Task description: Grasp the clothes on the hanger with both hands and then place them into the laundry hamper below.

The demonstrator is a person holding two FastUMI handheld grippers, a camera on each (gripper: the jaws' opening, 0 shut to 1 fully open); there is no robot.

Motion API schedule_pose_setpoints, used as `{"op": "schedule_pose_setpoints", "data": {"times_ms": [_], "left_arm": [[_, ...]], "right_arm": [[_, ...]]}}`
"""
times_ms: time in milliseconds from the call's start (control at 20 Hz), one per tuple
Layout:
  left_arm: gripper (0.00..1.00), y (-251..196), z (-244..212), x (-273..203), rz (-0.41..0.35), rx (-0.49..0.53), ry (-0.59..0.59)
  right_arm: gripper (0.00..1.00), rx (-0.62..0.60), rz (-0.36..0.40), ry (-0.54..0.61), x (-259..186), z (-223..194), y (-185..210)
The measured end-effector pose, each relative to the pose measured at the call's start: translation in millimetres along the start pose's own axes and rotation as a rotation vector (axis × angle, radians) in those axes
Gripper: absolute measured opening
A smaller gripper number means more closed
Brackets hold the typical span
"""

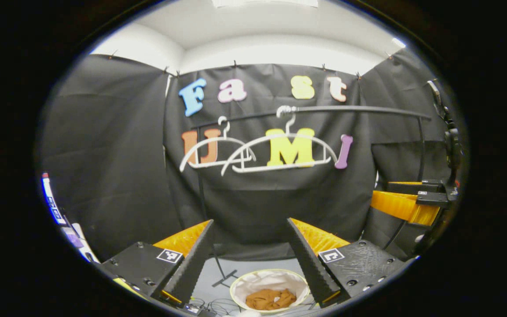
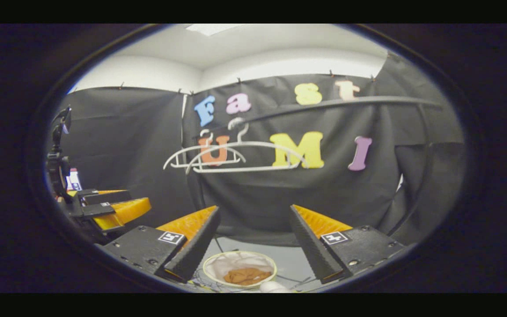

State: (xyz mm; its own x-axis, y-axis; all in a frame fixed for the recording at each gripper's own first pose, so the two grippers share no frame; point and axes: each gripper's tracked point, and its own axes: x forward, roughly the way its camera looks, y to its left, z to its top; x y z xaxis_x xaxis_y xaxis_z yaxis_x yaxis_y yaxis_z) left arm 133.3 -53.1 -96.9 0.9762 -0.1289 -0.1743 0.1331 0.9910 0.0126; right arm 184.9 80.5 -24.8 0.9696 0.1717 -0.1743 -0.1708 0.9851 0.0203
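Both views face hangers [image 1: 275,149], hamper [image 1: 270,288] below

You are working in a recording booth, a staged test space and no real home. Black cloth [image 1: 112,145] pinned up along its top edge forms the walls, with plain white room wall [image 1: 275,53] and ceiling showing above it. A thin dark metal clothes rail [image 1: 359,110] carries two bare white plastic hangers [image 1: 280,154], and loose cables [image 1: 218,304] lie on the grey floor [image 2: 286,259].

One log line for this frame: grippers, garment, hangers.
left gripper: open, empty | right gripper: open, empty | brown garment: in hamper | white hangers: bare on rail
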Motion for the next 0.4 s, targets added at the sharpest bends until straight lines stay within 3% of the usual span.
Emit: {"op": "schedule_pose_setpoints", "data": {"times_ms": [200,400], "left_arm": [[0.98,-18.2,46.2,-59.7,0.042,-0.021,-0.078],[1.0,-35.2,70.2,-121.8,0.098,0.034,-0.138]], "right_arm": [[1.0,0.032,0.003,-0.095,-65.9,44.5,-24.7],[1.0,0.039,-0.01,-0.136,-128.6,49.9,-48.4]]}}
